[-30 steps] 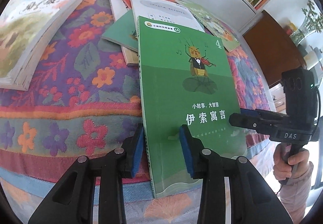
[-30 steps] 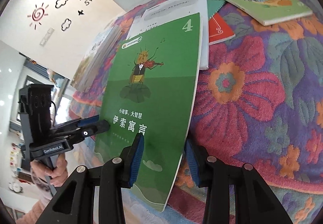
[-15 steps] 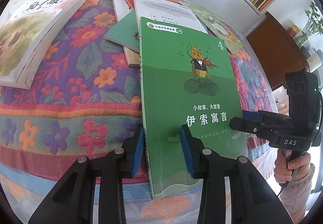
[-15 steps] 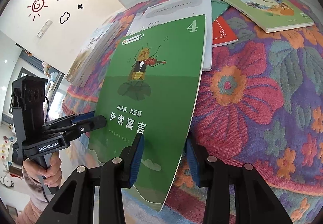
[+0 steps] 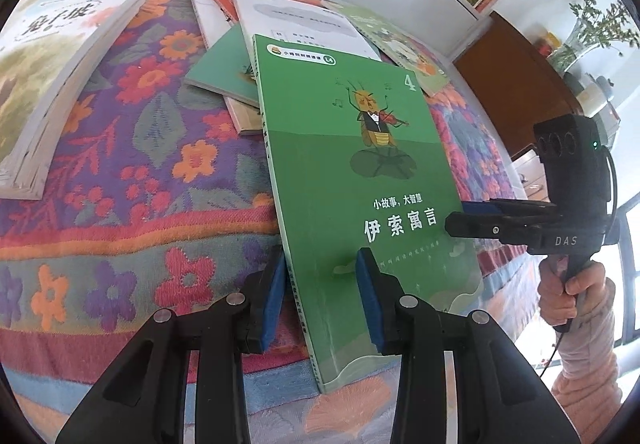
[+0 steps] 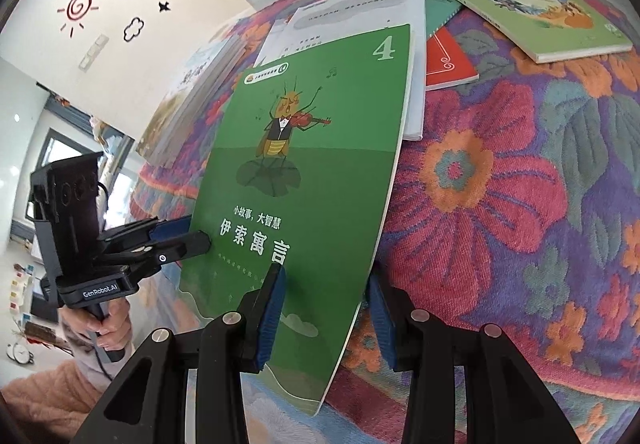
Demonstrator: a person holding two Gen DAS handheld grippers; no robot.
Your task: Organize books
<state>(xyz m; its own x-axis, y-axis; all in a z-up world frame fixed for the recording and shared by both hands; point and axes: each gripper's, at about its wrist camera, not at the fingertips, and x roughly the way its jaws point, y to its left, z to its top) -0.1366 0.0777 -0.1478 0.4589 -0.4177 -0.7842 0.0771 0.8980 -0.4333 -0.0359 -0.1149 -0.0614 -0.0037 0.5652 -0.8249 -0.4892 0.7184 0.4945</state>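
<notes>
Book [image 5: 352,180] gripped between both tongs, left [image 5: 320,300] and right [image 6: 324,308].

The left gripper [image 5: 322,296] points steeply downward, its blue-padded jaws closed on the spine side of the green book [image 5: 360,184] near its lower edge — one pad on the cover, the other behind the spine. The right gripper [image 6: 326,316] tilts down likewise, jaws clamped on the book's opposite lower edge. Each device is held by a hand wrapped round its black handle: the right hand [image 5: 560,296] below a pink sleeve — the left hand [image 6: 114,332] likewise.
</notes>
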